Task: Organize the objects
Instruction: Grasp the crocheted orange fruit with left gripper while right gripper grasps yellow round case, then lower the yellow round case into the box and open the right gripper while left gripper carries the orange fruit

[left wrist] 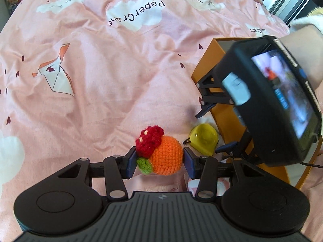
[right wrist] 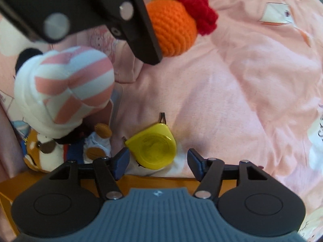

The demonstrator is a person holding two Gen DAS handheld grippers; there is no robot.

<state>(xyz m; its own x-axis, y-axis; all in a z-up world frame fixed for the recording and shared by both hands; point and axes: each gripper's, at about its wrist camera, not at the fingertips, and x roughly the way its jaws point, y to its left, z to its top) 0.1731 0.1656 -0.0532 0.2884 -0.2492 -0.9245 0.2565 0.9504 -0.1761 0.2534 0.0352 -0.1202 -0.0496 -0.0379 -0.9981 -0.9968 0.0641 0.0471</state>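
My left gripper point(left wrist: 159, 159) is shut on an orange crochet ball with a red flower and green leaf point(left wrist: 163, 157), held just above the pink bedspread; the ball also shows in the right wrist view point(right wrist: 173, 32). A yellow tape measure point(left wrist: 205, 141) lies on the bed just right of it. My right gripper point(right wrist: 158, 164) is open and empty, its jaws on either side of the near end of the tape measure point(right wrist: 155, 147). An orange box point(left wrist: 208, 66) stands at the right, partly hidden by the right gripper's body.
A pink-and-white striped sock bundle point(right wrist: 66, 86) and a small bear plush toy point(right wrist: 46, 151) lie left of the tape measure. The orange box edge point(right wrist: 141, 183) is under my right gripper. The pink printed bedspread point(left wrist: 101, 80) stretches out ahead.
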